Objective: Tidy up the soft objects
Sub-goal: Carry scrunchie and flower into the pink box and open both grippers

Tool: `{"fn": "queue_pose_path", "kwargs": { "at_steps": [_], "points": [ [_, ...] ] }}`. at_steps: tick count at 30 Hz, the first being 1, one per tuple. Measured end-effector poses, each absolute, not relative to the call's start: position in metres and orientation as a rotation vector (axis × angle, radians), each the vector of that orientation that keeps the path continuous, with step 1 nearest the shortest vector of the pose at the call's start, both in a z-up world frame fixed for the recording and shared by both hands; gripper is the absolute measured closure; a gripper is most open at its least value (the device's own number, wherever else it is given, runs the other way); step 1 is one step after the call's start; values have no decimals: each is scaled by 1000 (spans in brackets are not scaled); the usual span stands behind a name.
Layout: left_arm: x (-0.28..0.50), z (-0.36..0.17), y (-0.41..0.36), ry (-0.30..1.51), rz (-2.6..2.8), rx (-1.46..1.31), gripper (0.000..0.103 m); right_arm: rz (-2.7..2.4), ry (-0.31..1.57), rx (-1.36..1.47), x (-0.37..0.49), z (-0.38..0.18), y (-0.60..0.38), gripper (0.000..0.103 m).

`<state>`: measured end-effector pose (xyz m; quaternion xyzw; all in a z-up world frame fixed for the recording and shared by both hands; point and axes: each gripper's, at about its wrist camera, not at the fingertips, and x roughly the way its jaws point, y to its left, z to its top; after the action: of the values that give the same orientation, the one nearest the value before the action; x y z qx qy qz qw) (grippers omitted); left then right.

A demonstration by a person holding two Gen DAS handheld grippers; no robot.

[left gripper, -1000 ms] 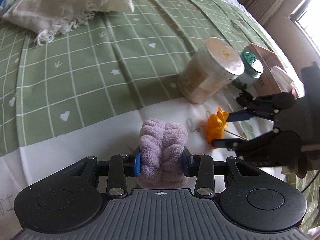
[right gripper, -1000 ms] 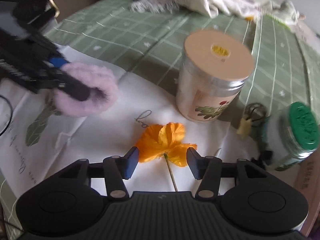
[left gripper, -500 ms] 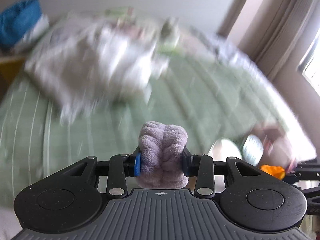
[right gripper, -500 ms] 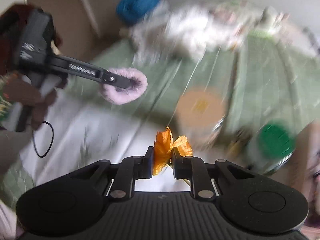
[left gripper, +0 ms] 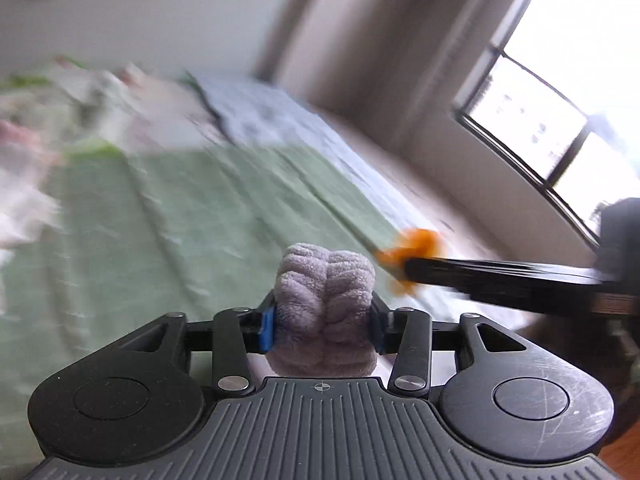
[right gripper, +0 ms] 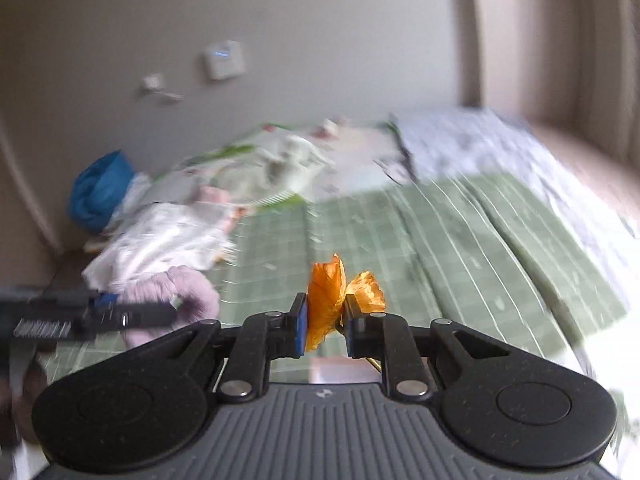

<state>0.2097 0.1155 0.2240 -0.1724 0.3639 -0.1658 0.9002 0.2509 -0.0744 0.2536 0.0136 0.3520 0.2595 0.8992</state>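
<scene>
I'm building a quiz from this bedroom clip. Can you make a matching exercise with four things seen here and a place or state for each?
Things:
1. purple plush scrunchie
2. orange fabric flower
3. blue bundle
4. white cloth heap

Places or states:
a. far left by the wall
b. clamped in the right gripper
c. lying on the green checked bedspread
d. clamped in the left gripper

Pairs: 1-d, 2-b, 3-a, 4-c

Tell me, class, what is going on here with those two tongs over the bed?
A person holds a pair of tongs in each hand. The left tongs are shut on a fluffy lilac scrunchie; the right tongs pinch an orange fabric flower. Both are lifted above the green checked bedspread, and the blurred views suggest motion.
</scene>
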Motion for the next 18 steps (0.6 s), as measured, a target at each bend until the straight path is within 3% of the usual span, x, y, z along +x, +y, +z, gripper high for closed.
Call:
{"fn": "queue_pose_path", "kwargs": {
  "at_steps": [2, 6, 11, 18],
  "points": [
    [234, 198, 82, 875, -399, -382, 54, 518, 797, 84, 272, 229, -90, 83],
    [247, 178, 60, 904, -356, -335, 54, 484, 991, 240, 307, 176, -117, 77],
    [241, 182, 88, 848, -364, -397, 54, 508, 984, 263, 301, 163, -128, 60],
    [224, 197, 117, 729, -371, -491, 54, 486, 948, 239, 296, 159, -123, 57]
  ]
}}
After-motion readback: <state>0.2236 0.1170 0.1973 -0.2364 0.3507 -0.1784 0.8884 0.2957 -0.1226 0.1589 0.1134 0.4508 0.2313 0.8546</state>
